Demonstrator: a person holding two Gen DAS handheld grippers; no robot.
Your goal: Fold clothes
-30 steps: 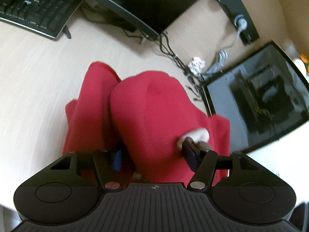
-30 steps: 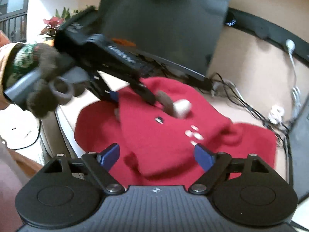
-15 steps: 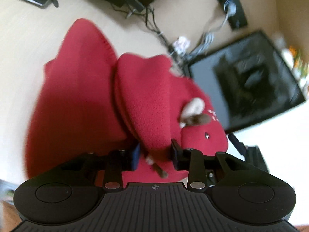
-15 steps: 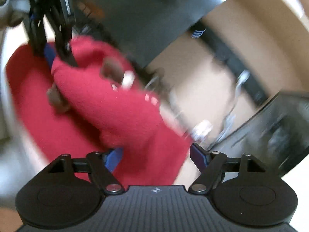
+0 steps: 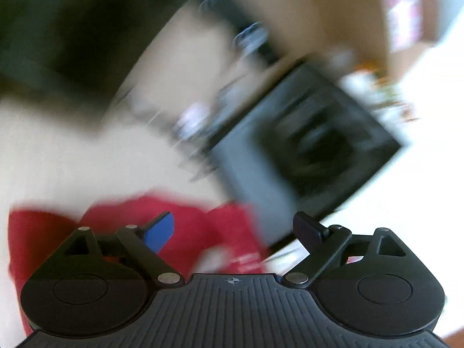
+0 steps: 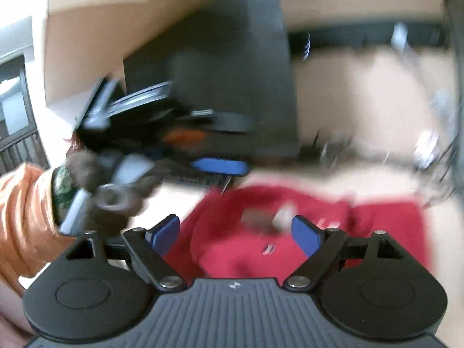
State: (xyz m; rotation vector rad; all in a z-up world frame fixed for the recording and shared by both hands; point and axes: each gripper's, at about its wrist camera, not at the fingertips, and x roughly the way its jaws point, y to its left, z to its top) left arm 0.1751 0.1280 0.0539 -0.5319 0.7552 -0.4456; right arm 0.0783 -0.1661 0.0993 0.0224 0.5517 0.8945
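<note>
The red garment (image 6: 290,232) is seen lying bunched on the pale table (image 5: 72,159), in the lower middle of the right wrist view and at the lower left of the left wrist view. The right tongs (image 6: 236,236) are held spread above it, nothing being gripped between the blue pads (image 6: 163,232). The left tongs (image 5: 235,229) are likewise released and empty, raised over the garment's edge. Further off, at the left of the right wrist view, a gloved hand (image 6: 110,185) in an orange sleeve (image 6: 23,208) is shown gripping the left tool. Beyond, a dark monitor (image 6: 232,72) and tangled cables (image 6: 429,156) are blurred.
</note>
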